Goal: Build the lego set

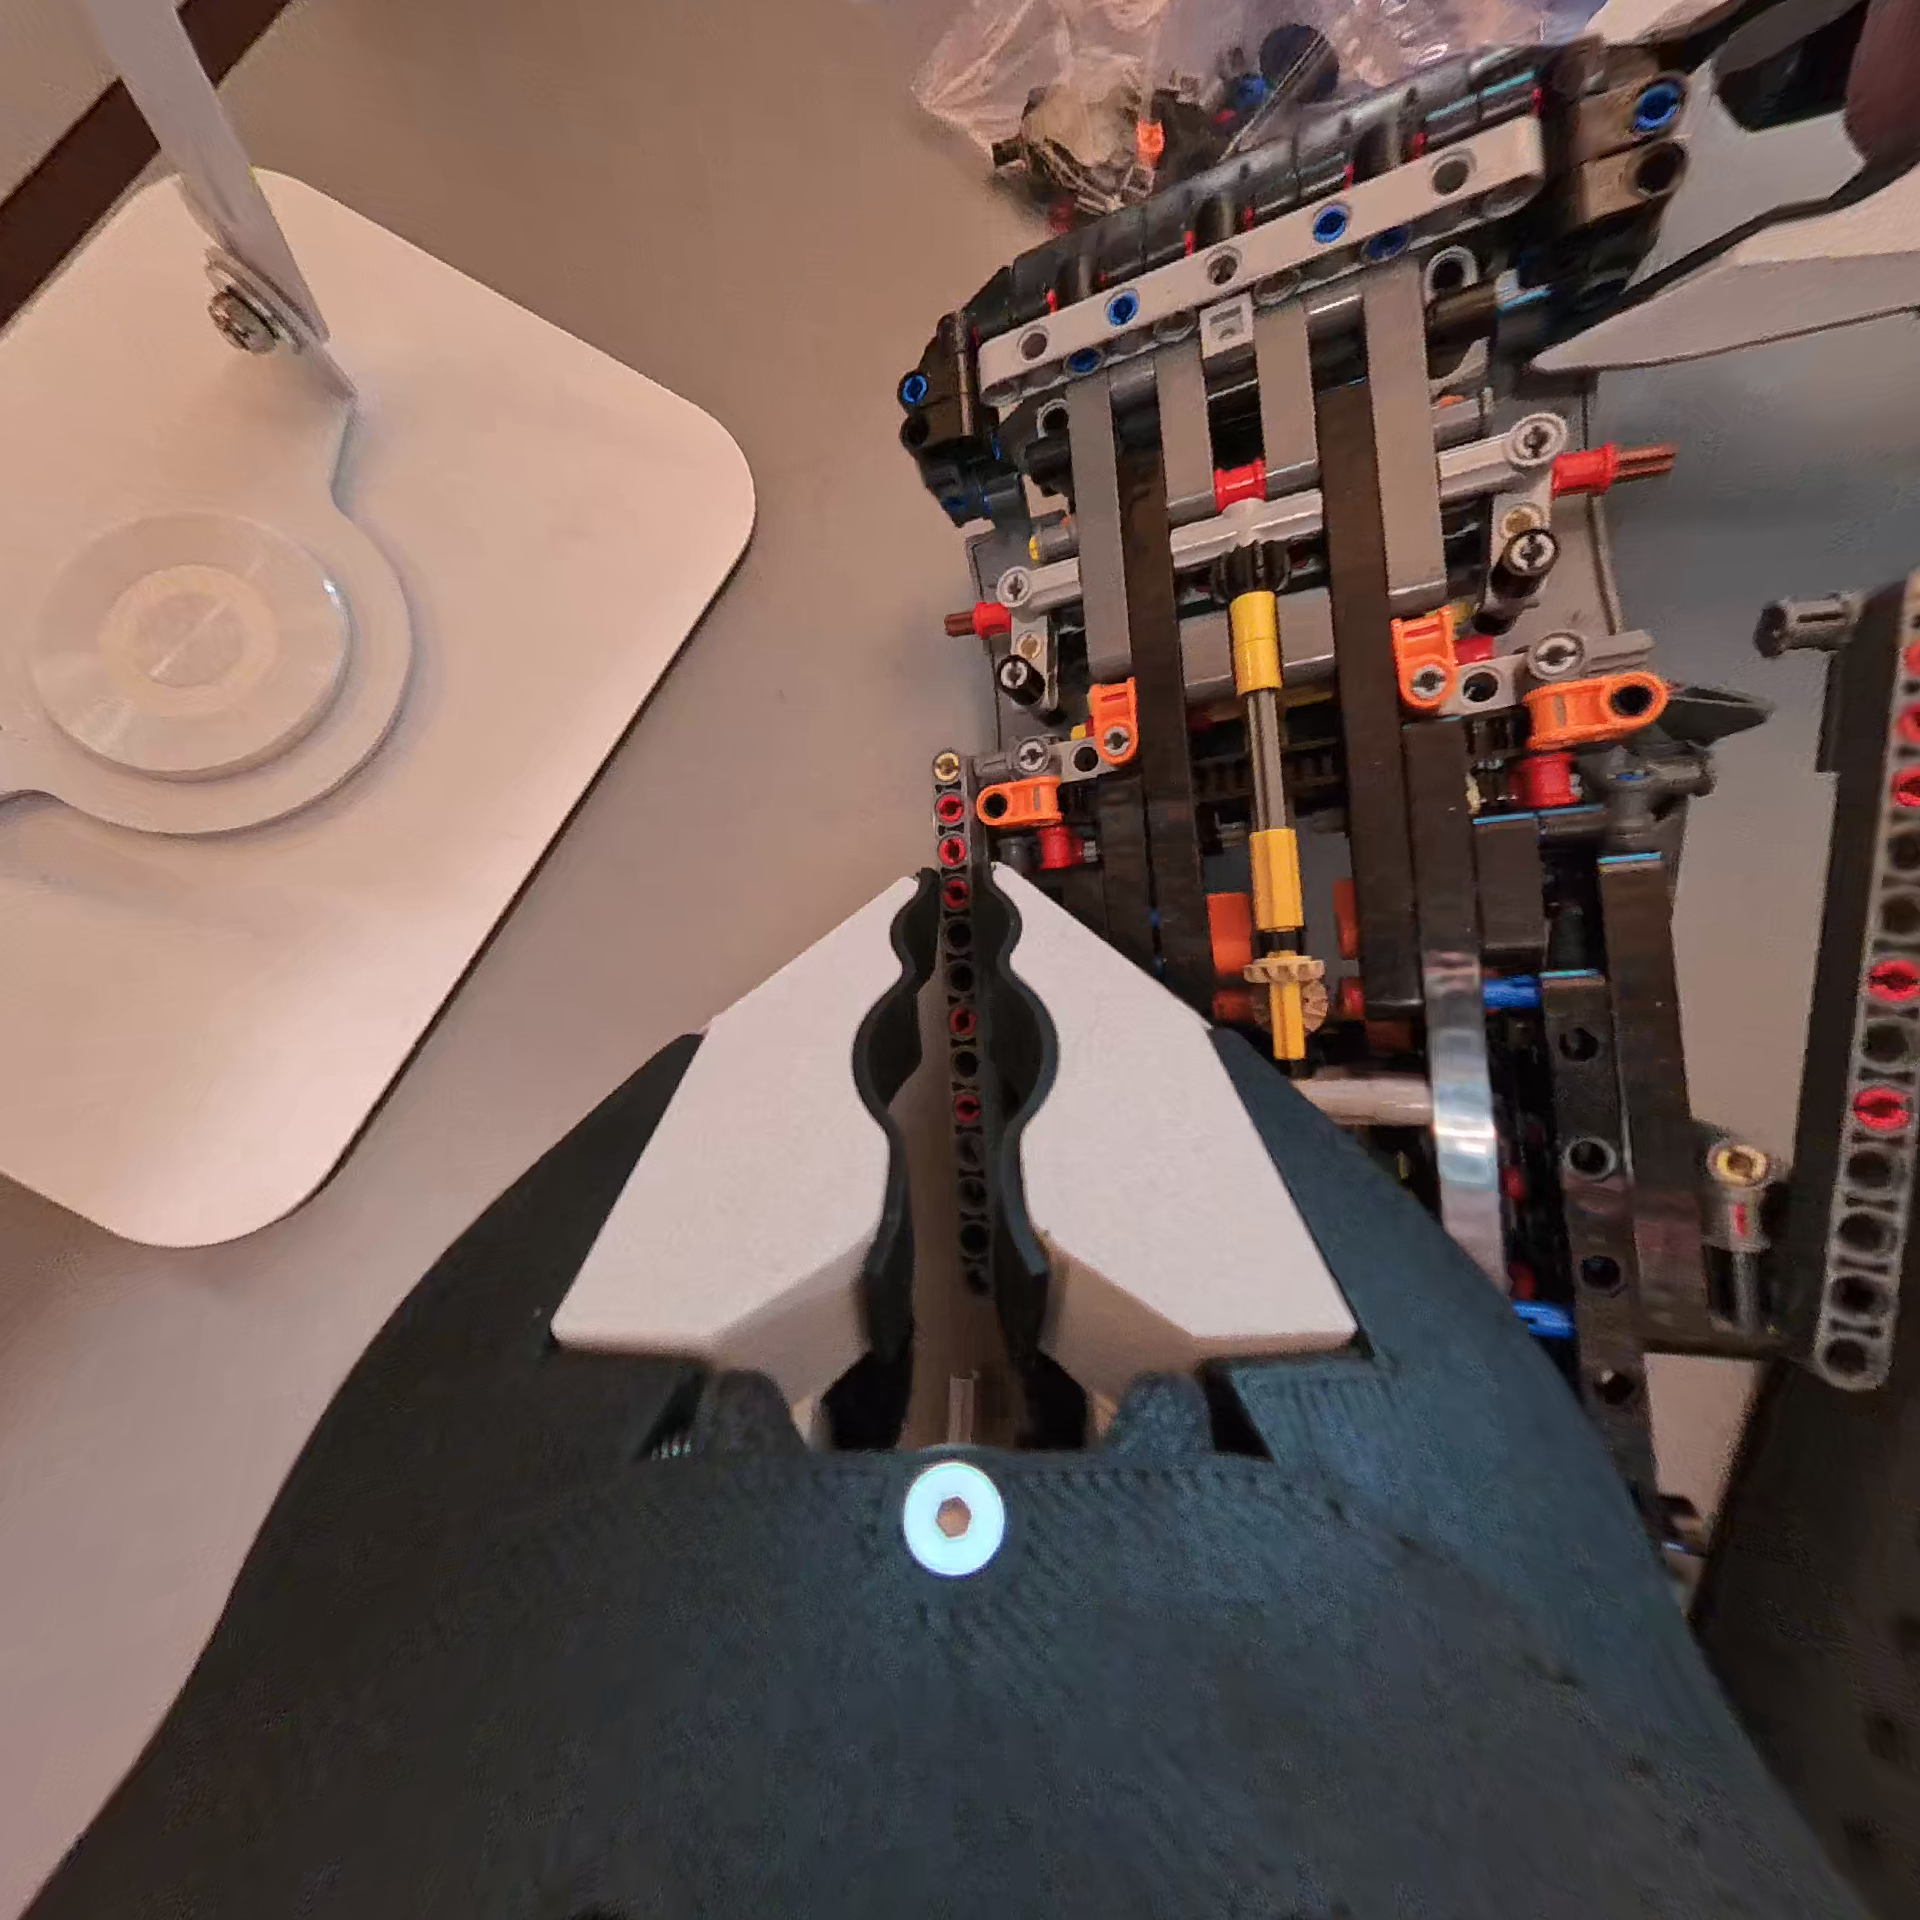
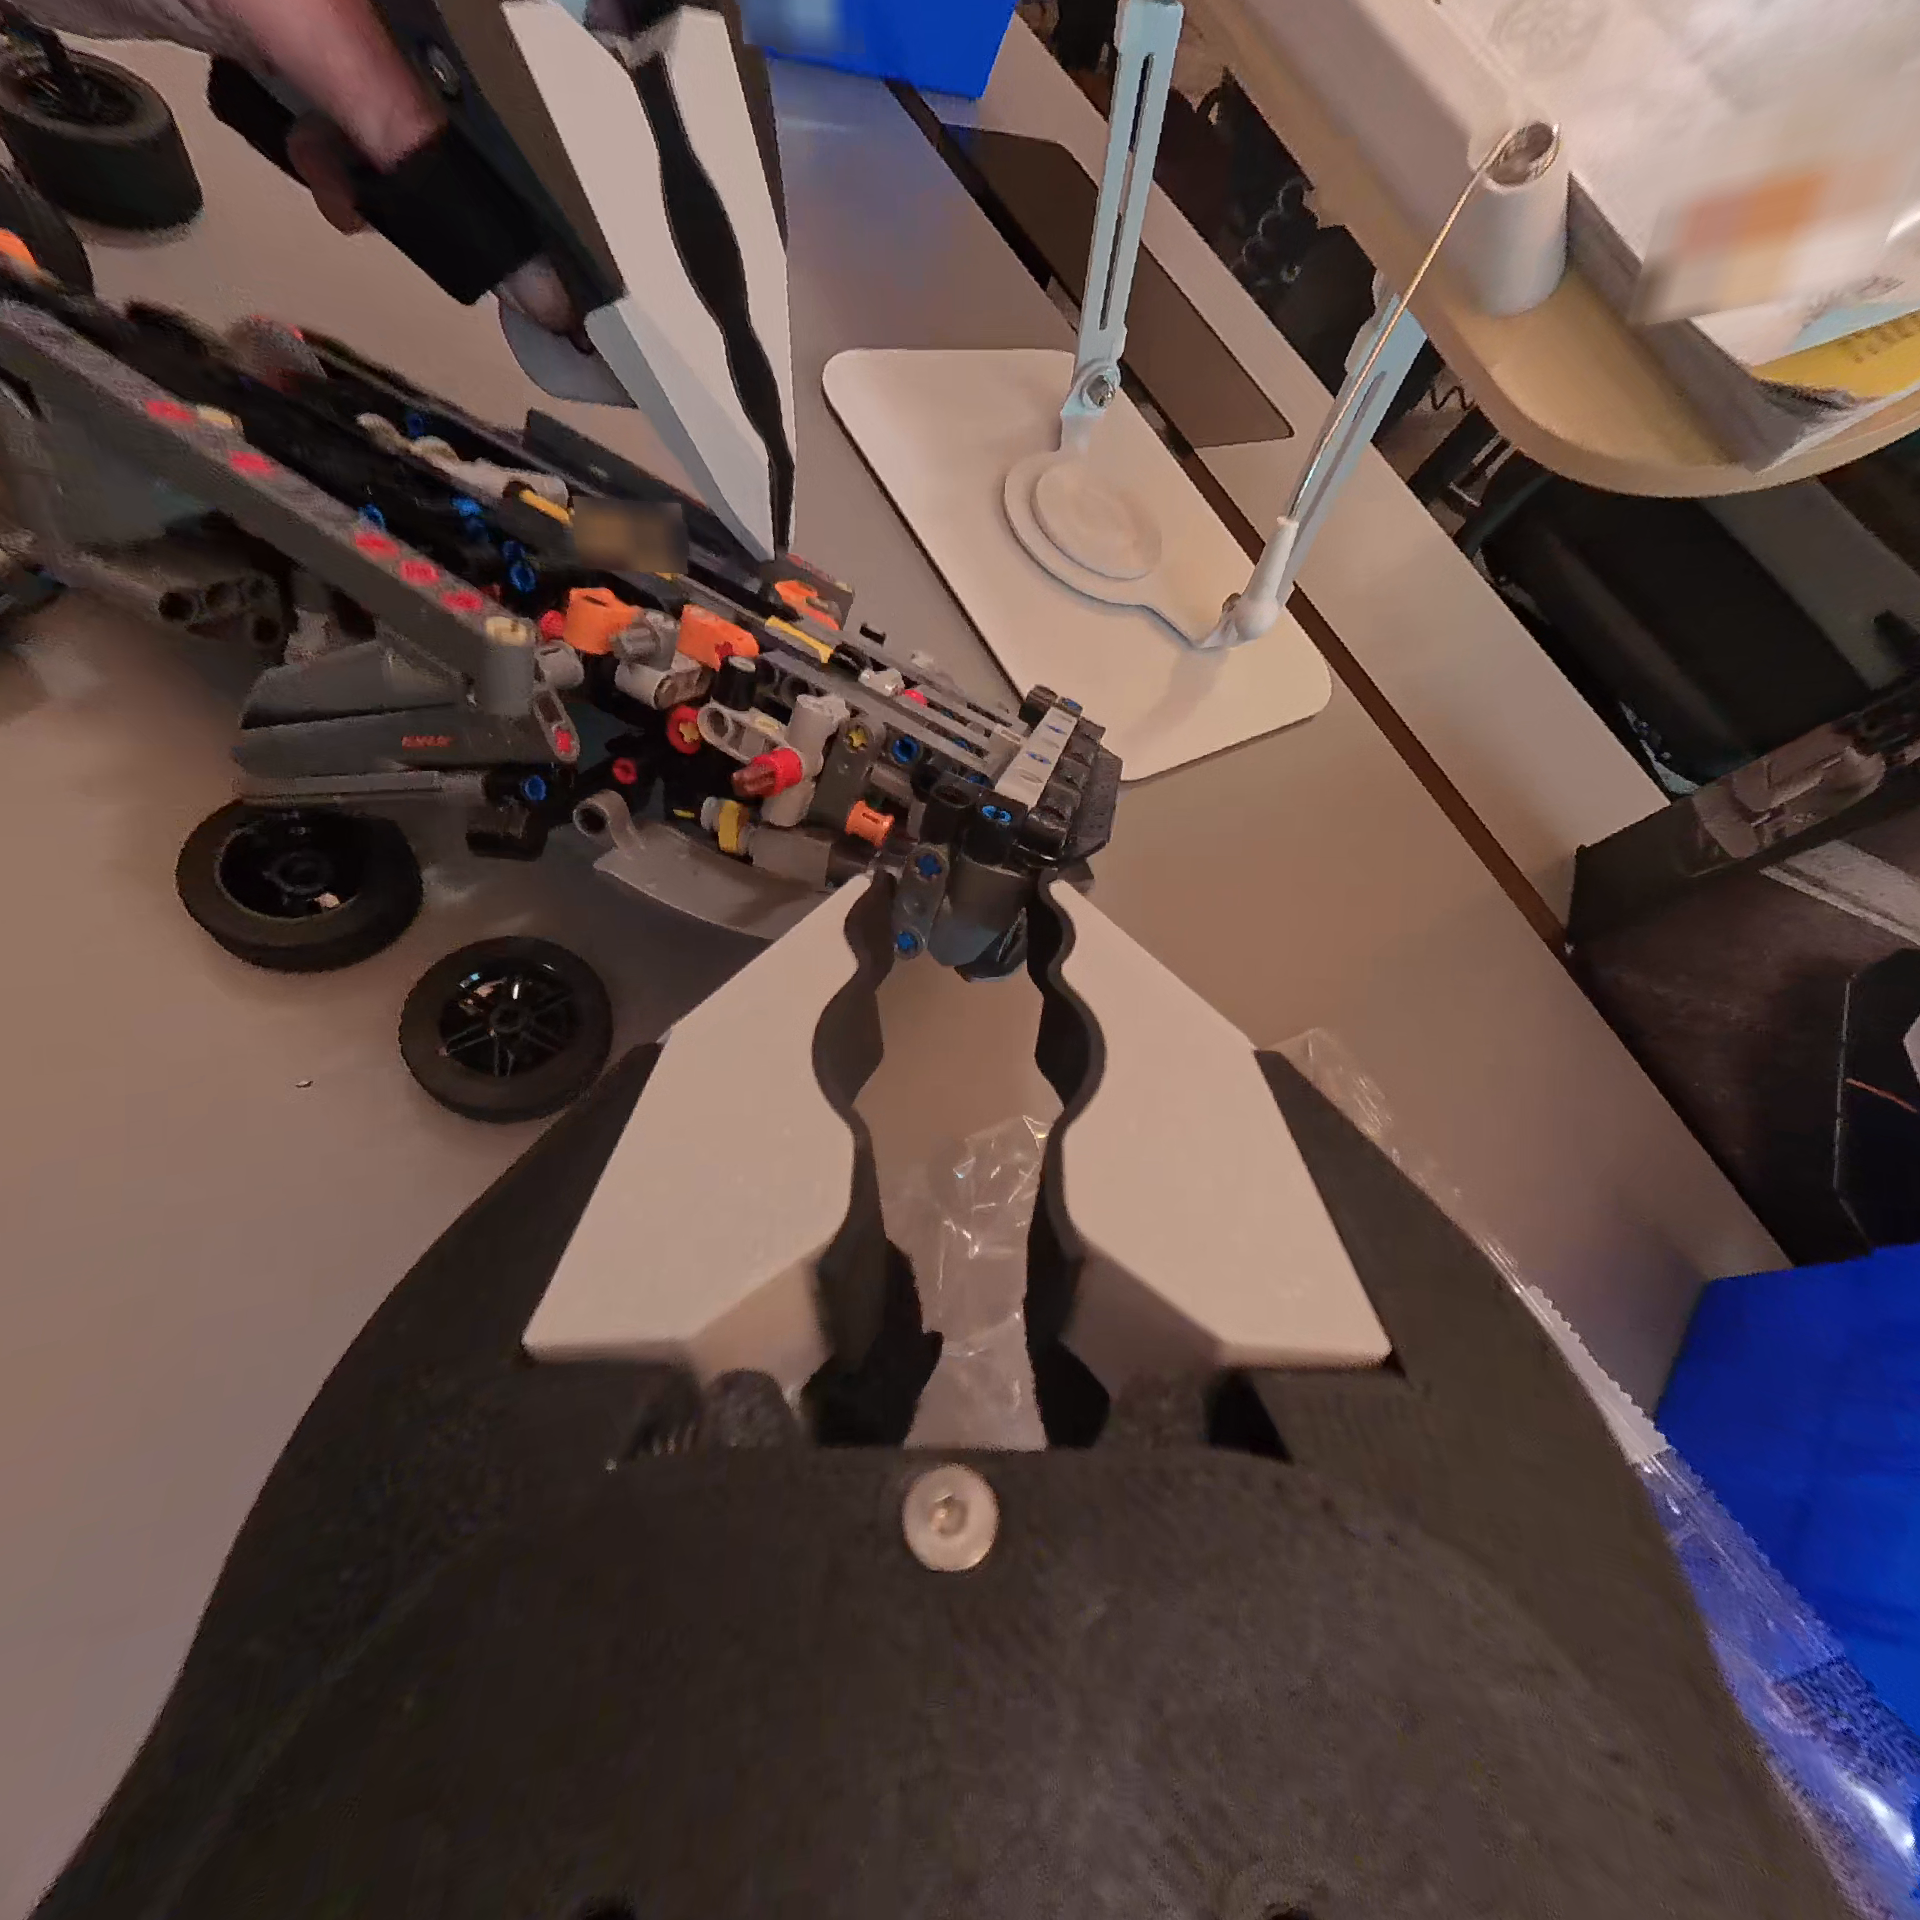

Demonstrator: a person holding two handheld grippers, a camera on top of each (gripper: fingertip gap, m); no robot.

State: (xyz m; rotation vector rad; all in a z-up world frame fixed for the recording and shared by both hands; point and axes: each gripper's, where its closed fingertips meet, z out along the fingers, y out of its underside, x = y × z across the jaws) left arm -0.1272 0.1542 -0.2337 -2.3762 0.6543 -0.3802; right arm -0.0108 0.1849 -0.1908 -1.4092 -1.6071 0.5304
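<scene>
1. Off to my left a white stand base (image 1: 499,644) with rounded corners lies flat on the grey table (image 1: 665,260).
2. A round clear disc (image 1: 187,649) sits on that base, inside a raised white bracket.
3. A slim white arm (image 1: 197,135) rises from the bracket, fixed by a bolt (image 1: 244,312).
4. In my right view the same base (image 2: 1226,686) carries a slotted upright (image 2: 1127,208) and a thin metal rod (image 2: 1351,416), both reaching up to a tilted pale board (image 2: 1455,135) with papers on it.
5. A blue bin (image 2: 894,42) stands at the table's far edge.
6. Something blue (image 2: 1808,1382) lies low on my right; what it is I cannot tell.
</scene>
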